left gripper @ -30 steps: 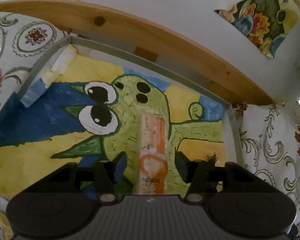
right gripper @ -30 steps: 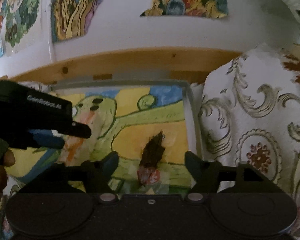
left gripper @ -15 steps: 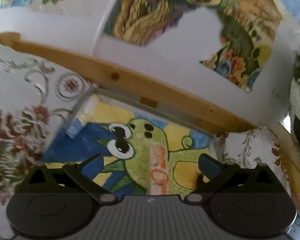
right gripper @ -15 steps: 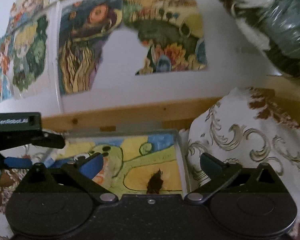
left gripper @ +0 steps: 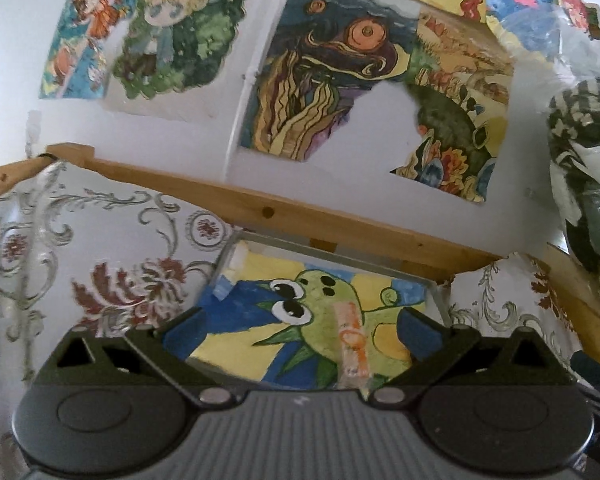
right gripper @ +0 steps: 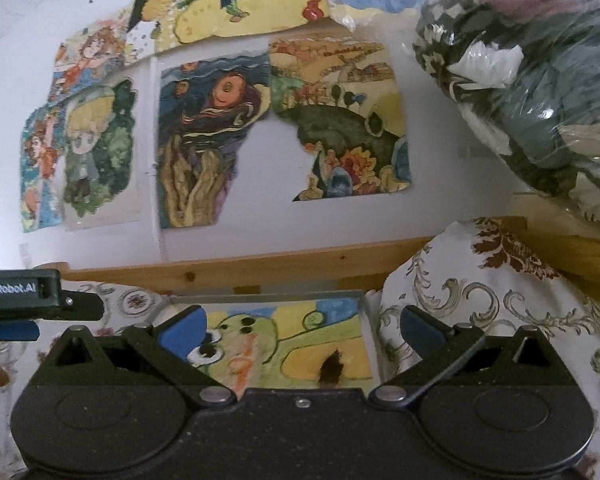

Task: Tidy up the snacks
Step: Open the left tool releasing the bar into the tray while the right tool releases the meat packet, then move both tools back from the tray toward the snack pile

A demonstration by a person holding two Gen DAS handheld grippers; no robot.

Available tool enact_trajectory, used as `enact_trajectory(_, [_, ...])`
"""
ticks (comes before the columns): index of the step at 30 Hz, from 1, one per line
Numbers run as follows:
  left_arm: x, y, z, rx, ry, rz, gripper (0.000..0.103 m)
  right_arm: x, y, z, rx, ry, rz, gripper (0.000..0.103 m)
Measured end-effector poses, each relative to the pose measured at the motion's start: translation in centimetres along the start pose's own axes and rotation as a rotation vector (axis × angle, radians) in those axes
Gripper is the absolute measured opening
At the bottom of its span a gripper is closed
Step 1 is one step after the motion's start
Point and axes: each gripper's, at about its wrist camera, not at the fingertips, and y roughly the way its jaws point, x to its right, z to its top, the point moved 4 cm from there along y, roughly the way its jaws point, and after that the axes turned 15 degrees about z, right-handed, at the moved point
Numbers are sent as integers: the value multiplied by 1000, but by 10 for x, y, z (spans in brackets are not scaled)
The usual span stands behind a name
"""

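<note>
Both snacks lie in the tray (left gripper: 438, 292) with the painted lining: the orange packet (left gripper: 352, 344) near the middle, the dark packet (right gripper: 332, 368) to its right. The left gripper (left gripper: 300, 332) and right gripper (right gripper: 300, 330), fingers spread wide and empty, could miss or nudge either flat wrapper askew if lowered off-line. Compared with a second ago, both have pulled back and tilted up, showing more wall.

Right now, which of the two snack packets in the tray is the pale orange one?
The long orange-and-white packet lying on the painted green creature's body; the other snack is dark brown and sits further right, on the yellow patch.
</note>
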Motion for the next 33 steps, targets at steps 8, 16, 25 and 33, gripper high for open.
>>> enact_trajectory(8, [-26, -39, -29, 3, 36, 16, 103, -36, -47, -18, -42, 34, 22, 102])
enact_trajectory(16, [-55, -69, -58, -24, 86, 33, 103, -63, -75, -38, -113, 9, 3, 102])
enact_trajectory(25, [-88, -88, -80, -67, 129, 100, 103, -80, -87, -61, -201, 23, 12, 102])
enact_trajectory(33, [-100, -92, -101, -179, 188, 156, 103, -90, -90, -80, -316, 21, -3, 102])
